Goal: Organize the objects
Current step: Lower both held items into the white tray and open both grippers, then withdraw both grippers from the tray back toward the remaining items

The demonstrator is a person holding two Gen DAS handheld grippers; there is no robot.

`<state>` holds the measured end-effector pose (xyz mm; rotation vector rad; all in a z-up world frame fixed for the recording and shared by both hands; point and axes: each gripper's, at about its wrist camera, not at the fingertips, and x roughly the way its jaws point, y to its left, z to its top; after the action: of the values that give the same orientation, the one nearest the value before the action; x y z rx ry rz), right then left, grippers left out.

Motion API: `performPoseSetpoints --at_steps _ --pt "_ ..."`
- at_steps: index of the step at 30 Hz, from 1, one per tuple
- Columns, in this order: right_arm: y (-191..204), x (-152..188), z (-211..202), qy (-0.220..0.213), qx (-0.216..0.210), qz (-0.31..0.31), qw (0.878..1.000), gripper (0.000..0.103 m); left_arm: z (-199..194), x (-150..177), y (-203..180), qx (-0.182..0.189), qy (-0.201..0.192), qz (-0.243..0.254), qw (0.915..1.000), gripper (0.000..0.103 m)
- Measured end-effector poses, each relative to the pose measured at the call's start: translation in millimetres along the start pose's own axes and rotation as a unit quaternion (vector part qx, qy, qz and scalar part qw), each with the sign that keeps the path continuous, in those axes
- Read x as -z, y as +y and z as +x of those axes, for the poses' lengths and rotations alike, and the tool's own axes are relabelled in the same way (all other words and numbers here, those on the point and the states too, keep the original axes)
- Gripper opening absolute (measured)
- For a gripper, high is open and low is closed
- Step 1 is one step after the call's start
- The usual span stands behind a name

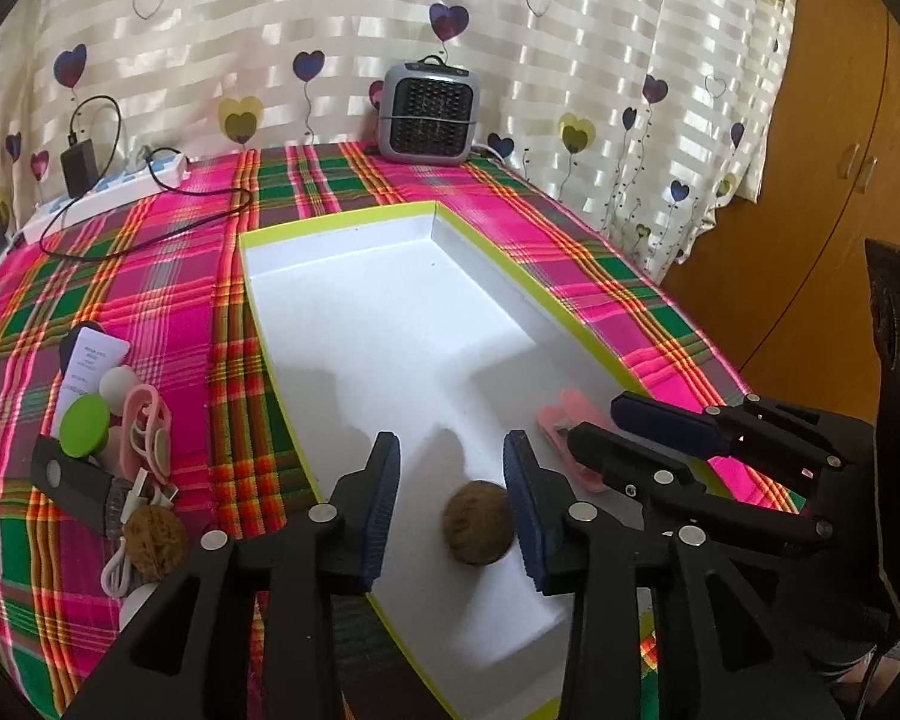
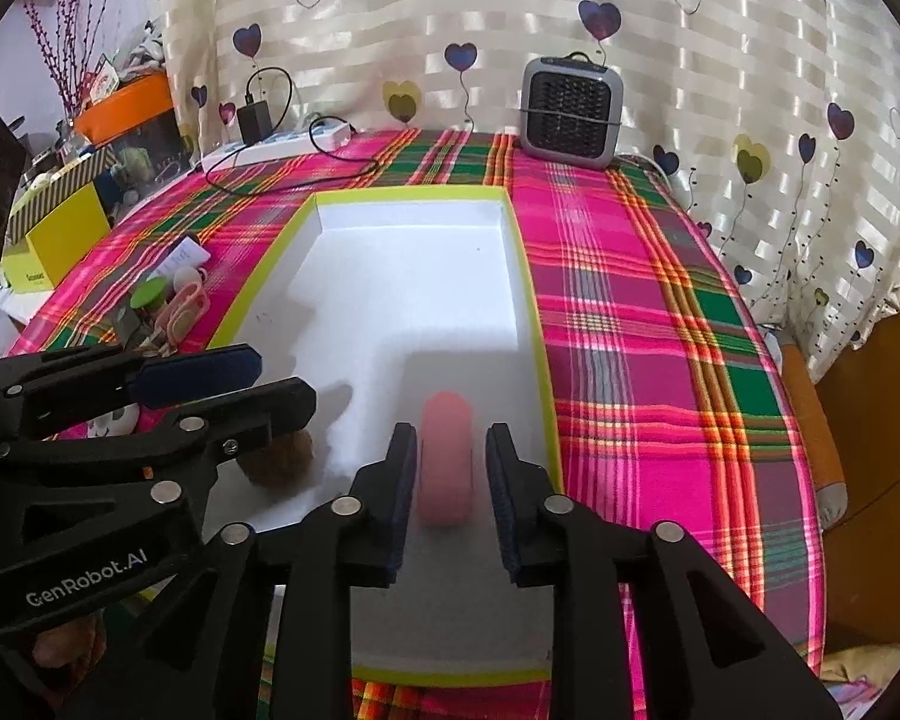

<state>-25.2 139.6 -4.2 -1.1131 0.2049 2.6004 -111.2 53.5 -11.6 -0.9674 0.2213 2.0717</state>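
Two things already lie in the white box [image 1: 342, 276] with the lime rim: a walnut [image 1: 479, 523] near its front edge and a pink clip [image 2: 445, 468] toward its right wall. The left gripper [image 1: 453, 507] hangs over the walnut with its jaws spread; the nut sits between the blue pads, a clear gap on the left side, while on the right I cannot tell whether the pad touches it. The right gripper [image 2: 450, 489] hovers over the pink clip with jaws spread too, and daylight shows on both sides of it.

Judging by looks, the walnut is light, hard and round, so it would likely roll on the smooth box floor or squirt out of a shallow pinch; the pads should meet it across its widest middle. The clip looks like light, stiff plastic with slick sides; taking it across its long flanks near the middle seems safest.

More things wait on the plaid surface [image 1: 168, 276] left of the box: a second walnut [image 1: 155, 543], a white cable [image 1: 127, 546], a green round lid [image 1: 87, 426], a pink case [image 1: 147, 429] and a white tube [image 1: 87, 369], all crowded together and touching. The limp cable would probably drag its neighbours along.
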Motion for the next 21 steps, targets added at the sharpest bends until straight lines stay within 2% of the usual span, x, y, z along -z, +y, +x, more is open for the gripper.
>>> performPoseSetpoints --at_steps 2,6,10,14,21 --pt "-1 0 -2 -0.003 0.000 0.003 1.000 0.032 -2 0 1 0.004 -0.004 -0.003 1.0000 0.036" --pt "-1 1 -5 -0.007 -0.003 0.006 1.000 0.032 -6 1 3 0.010 -0.007 -0.005 0.9999 0.037" --pt "2 0 -14 -0.021 -0.009 0.004 1.000 0.032 -21 5 8 0.011 -0.031 -0.014 0.9994 0.037" --pt "9 0 -21 -0.034 -0.019 0.003 0.999 0.032 -41 13 19 -0.003 -0.056 -0.026 0.9981 0.037" --pt "36 1 -26 -0.047 -0.057 -0.011 0.997 0.032 -61 32 44 -0.019 -0.072 -0.061 0.9953 0.037"
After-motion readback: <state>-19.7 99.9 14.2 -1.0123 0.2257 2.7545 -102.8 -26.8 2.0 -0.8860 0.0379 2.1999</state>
